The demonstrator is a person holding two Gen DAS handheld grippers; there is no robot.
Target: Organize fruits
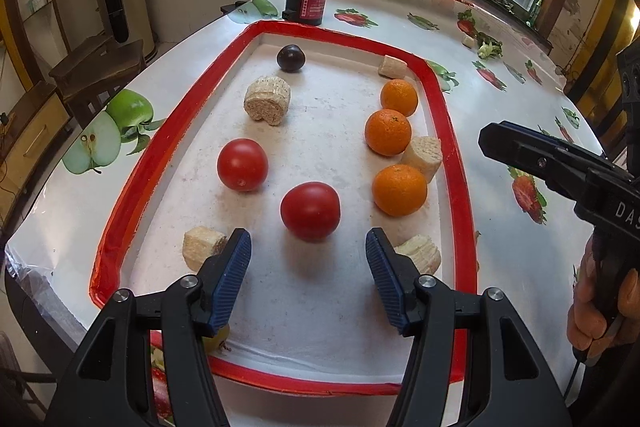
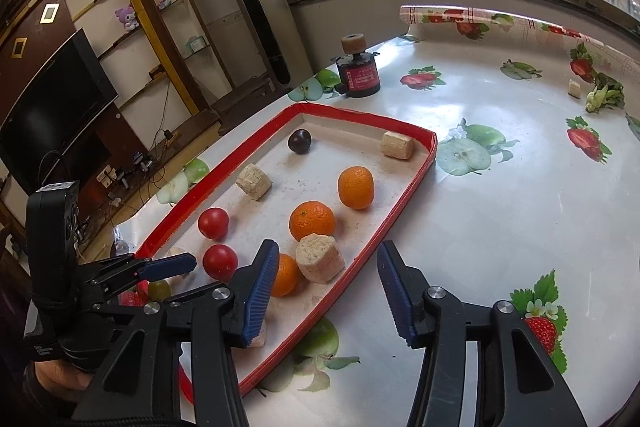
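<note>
A red-rimmed white tray holds three oranges in a row on its right side, two tomatoes, a dark plum at the far end and several beige corn-cob pieces. My left gripper is open and empty, just short of the nearer tomato. My right gripper is open and empty over the tray's right rim, beside the nearest orange. A green grape lies under the left gripper.
A dark red jar with a cork-like lid stands beyond the tray. A corn piece and some greens lie at the far right of the fruit-print tablecloth. Chairs and shelves stand left of the table.
</note>
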